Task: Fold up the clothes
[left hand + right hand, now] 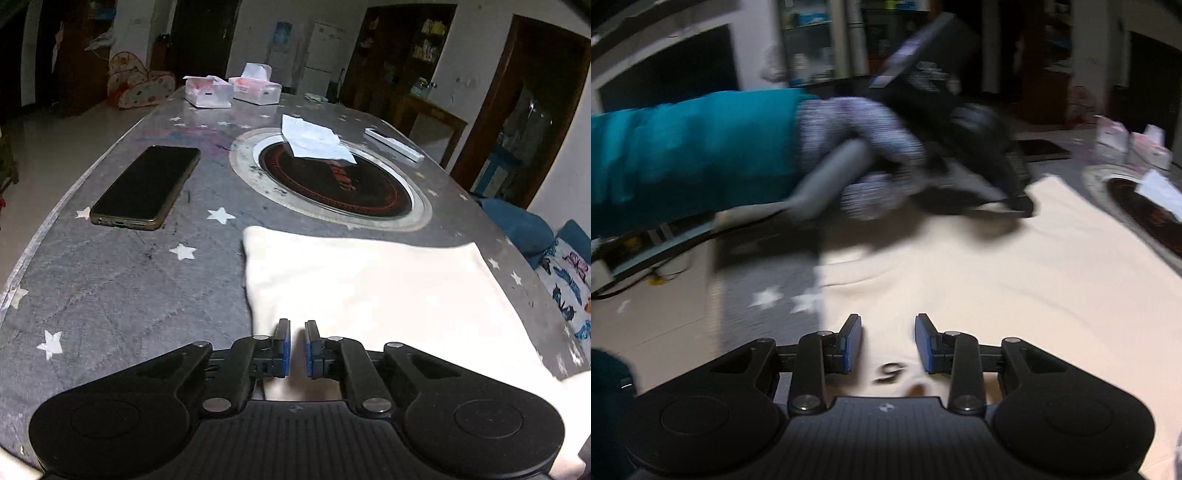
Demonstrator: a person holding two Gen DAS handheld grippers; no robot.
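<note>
On star-print tabletop (110,280), smooth cream garment (369,280)

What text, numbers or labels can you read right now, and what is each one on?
"5", dark print seen upside down, on the cream garment between the right gripper fingers.
Red lettering on the black round hob set into the table: too distorted to read.
White label on the left gripper body, right wrist view: blurred, unreadable.
Tissue packs and paper sheet: print too small to read.
Phone: screen dark, no text.
</note>
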